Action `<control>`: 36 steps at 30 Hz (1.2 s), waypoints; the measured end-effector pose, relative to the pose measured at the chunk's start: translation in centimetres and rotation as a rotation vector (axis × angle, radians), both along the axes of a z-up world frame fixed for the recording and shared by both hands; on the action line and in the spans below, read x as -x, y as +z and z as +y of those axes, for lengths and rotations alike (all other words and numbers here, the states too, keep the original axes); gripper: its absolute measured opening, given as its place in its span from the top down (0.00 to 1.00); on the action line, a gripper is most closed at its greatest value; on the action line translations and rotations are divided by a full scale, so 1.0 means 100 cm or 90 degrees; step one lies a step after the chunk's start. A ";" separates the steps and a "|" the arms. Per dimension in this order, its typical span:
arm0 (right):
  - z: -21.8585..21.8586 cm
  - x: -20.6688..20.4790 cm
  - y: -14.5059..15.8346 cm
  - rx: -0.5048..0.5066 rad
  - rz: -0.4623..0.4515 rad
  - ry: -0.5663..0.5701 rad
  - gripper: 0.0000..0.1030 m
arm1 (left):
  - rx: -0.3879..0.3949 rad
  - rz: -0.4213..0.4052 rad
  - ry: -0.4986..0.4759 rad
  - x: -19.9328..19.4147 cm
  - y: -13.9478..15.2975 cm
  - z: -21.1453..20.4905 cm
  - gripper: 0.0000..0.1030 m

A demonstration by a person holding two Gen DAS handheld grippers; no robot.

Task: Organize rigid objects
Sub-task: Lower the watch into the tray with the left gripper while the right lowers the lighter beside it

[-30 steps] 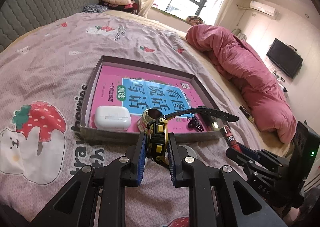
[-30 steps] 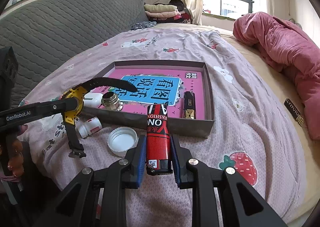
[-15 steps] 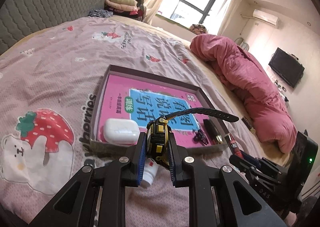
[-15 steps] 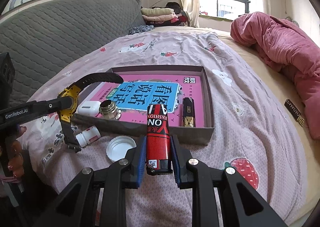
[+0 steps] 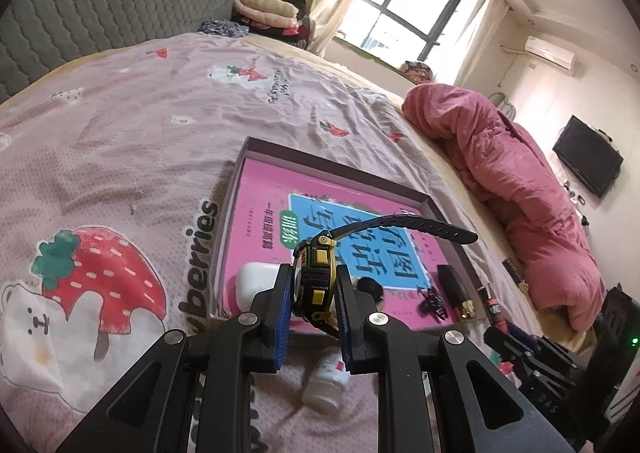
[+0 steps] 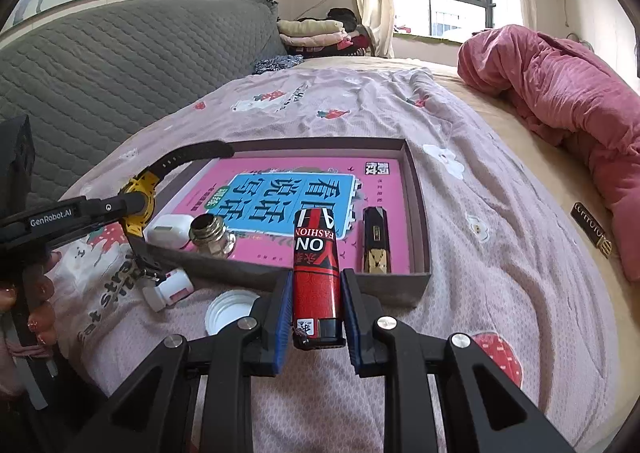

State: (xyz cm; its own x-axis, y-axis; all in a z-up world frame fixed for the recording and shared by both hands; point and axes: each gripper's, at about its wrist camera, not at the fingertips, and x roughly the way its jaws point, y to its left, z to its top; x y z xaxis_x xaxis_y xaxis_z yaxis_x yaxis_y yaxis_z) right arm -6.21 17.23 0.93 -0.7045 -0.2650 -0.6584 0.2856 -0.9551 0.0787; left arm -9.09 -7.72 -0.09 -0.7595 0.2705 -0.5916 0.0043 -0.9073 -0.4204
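Grippers loaded, you hover at the box (image 6: 416, 285): left gripper (image 5: 313, 307) clamps the watch (image 5: 316, 277), right gripper (image 6: 316, 303) the lighter (image 6: 316, 269); next, lower each inside.

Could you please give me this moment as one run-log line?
left gripper: shut on watch | right gripper: shut on lighter | both near box, unplaced

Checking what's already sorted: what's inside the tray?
In the tray: pink book, earbud case, metal cap, black-gold lighter, small black item. Under the book is hidden.
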 end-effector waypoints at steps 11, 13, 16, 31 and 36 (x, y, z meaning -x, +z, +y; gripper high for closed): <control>0.000 0.015 -0.006 -0.010 -0.005 -0.015 0.77 | -0.024 0.002 0.024 0.024 -0.009 -0.012 0.81; -0.001 0.017 -0.008 -0.014 -0.008 -0.016 0.77 | -0.023 0.003 0.026 0.029 -0.011 -0.012 0.81; -0.005 0.019 -0.010 -0.021 -0.009 -0.015 0.77 | -0.010 0.007 0.030 0.032 -0.011 -0.011 0.81; -0.047 0.038 -0.011 -0.037 -0.006 0.026 0.77 | 0.028 0.001 0.037 0.046 -0.018 -0.012 0.81; -0.054 0.044 -0.012 -0.035 -0.010 0.033 0.77 | 0.021 -0.012 0.039 0.047 -0.023 -0.015 0.81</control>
State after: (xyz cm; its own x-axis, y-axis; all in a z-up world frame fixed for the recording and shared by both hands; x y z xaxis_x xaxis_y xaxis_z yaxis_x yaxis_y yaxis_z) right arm -10.60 11.82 -0.26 -0.6806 -0.2636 -0.6836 0.3334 -0.9422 0.0314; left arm -13.83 -9.18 -2.39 -0.7630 0.2038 -0.6134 0.0673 -0.9188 -0.3889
